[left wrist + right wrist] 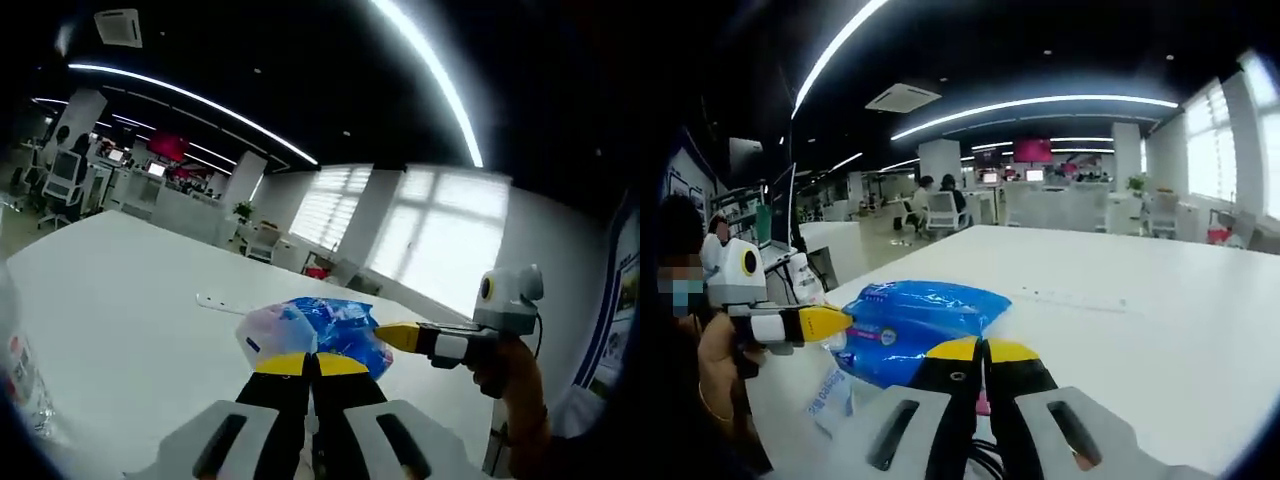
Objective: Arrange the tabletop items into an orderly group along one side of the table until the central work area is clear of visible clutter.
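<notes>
Both grippers pinch the blue packet point(910, 325): left gripper point(310, 365) and right gripper point(983, 350) jaws closed on it, probably to carry it across the white counter point(1140, 330) sideways.

Long ceiling light strips point(430, 70) are glowing overhead and bending into arcs from the fisheye warp. Beyond the left gripper point(310, 365), daylight is blowing out the windows point(440, 225). The white table point(1160, 320) is reflecting soft, even light ahead of the right gripper point(985, 350). Things at each view's edges are smearing.
</notes>
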{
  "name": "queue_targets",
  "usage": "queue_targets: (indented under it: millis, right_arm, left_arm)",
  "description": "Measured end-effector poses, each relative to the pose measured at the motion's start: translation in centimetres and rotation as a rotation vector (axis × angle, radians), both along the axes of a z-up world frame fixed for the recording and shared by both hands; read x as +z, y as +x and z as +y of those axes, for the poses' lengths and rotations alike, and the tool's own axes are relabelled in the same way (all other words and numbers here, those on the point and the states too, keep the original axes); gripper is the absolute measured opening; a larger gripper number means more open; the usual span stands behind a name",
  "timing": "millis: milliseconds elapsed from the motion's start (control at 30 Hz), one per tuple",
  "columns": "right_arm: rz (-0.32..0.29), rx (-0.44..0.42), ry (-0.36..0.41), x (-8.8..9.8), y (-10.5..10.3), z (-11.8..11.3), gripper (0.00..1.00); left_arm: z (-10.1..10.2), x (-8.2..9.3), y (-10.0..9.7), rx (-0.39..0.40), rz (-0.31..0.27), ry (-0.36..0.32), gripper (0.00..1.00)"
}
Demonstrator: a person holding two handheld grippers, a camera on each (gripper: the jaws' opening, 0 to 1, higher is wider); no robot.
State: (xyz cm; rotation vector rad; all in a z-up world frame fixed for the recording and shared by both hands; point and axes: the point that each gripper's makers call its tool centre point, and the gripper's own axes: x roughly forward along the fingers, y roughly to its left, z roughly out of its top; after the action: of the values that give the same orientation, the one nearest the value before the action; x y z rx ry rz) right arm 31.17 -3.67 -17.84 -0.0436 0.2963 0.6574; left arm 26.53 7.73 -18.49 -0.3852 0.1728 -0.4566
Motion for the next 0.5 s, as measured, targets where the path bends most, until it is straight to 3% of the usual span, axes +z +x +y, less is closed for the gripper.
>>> queue_targets:
  millis: [500]
  right_arm:
    - [0.022,-0.069,0.031,-0.3,0.4,-3.9,0.00]
  left_arm:
    - [-3.6,-0.4,0.9,-0.065,0.026,-0.021,0.00]
